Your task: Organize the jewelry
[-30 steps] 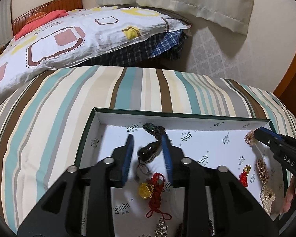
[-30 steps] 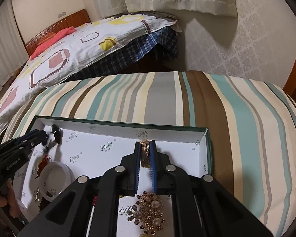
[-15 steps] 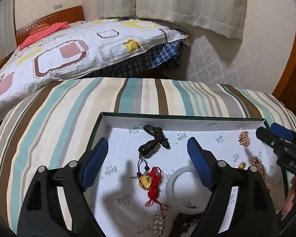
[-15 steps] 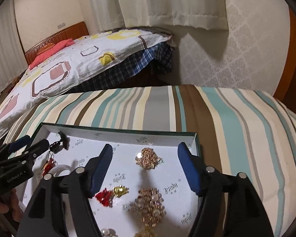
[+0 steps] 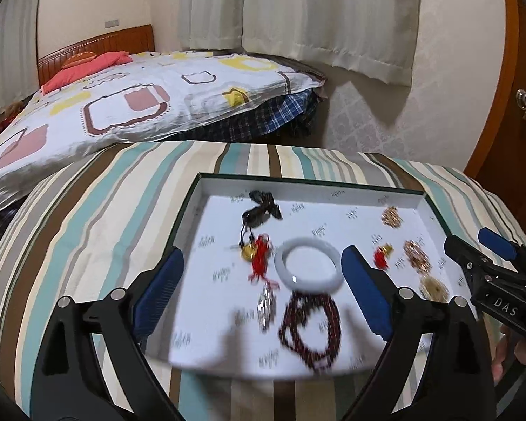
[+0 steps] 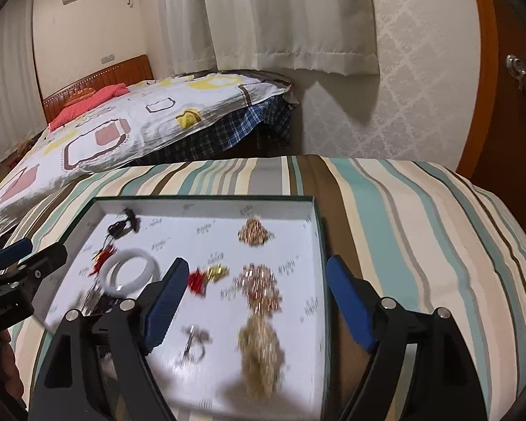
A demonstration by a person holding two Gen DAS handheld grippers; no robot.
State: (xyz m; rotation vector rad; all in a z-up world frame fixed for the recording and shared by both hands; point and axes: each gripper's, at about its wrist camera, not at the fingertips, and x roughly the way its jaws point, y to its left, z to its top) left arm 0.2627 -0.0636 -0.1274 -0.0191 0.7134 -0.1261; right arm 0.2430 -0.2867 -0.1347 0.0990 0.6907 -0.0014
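A shallow white-lined box (image 5: 336, 193) (image 6: 207, 207) lies on a striped bed and holds the jewelry. On its left side lie a black pendant with cord (image 5: 261, 208), a gold and red knot charm (image 5: 257, 254), a white bangle (image 5: 310, 268) (image 6: 129, 272) and a dark red bead bracelet (image 5: 312, 328). On its right side lie gold brooches (image 6: 254, 233) (image 6: 261, 286) (image 6: 259, 356) and a small red and gold piece (image 6: 207, 275). My left gripper (image 5: 263, 289) is open and empty above the box. My right gripper (image 6: 256, 307) is open and empty above the brooches.
The box rests on a rounded striped cover (image 5: 105, 210). A bed with a patterned quilt (image 5: 129, 105) stands behind. A wooden door (image 6: 508, 87) is at the right, and curtains (image 5: 315, 17) hang on the back wall.
Both grippers opened from nearly shut, let go of the black pendant and a gold brooch, and pulled back and up from the box. More of the box shows now.
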